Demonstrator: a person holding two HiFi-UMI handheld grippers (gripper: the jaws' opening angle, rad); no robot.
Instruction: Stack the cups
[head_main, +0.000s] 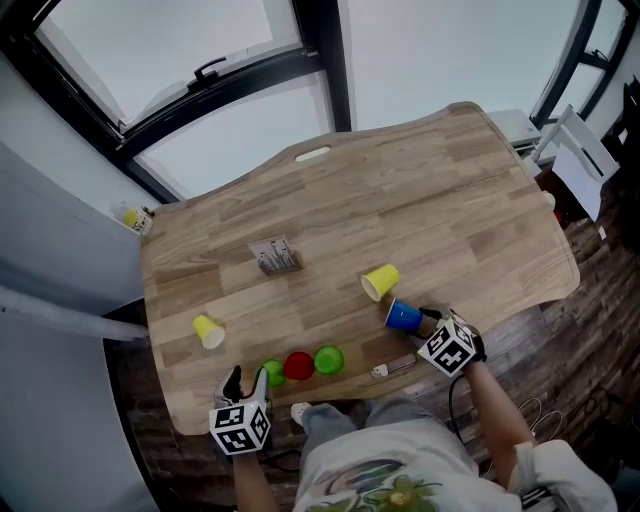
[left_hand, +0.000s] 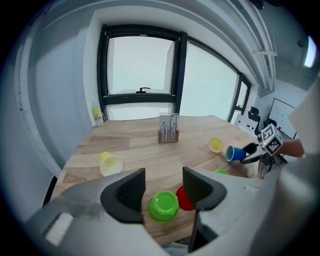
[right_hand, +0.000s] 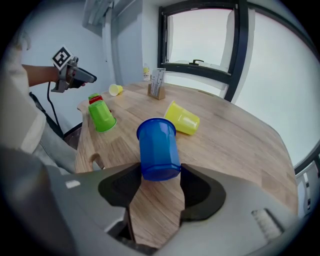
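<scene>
Several cups are on the wooden table (head_main: 450, 200). My right gripper (head_main: 428, 318) (right_hand: 160, 176) is shut on the base of a blue cup (head_main: 403, 315) (right_hand: 158, 147), which points mouth-first away from it. Just beyond lies a yellow cup (head_main: 380, 282) (right_hand: 182, 118) on its side. My left gripper (head_main: 245, 380) (left_hand: 164, 185) stands open at the front edge, with an upturned green cup (head_main: 270, 373) (left_hand: 163, 205) just ahead of its jaws. Beside that cup are a red cup (head_main: 298, 366) (left_hand: 184, 199) and a second green cup (head_main: 329, 359) (right_hand: 101, 116). A pale yellow cup (head_main: 208, 331) (left_hand: 110, 164) lies at the left.
A small card holder (head_main: 274, 256) (left_hand: 168, 128) stands mid-table. A little white object (head_main: 393, 367) lies near the front edge. A small bottle (head_main: 135, 217) sits on the sill at the table's far left corner. Windows run behind the table.
</scene>
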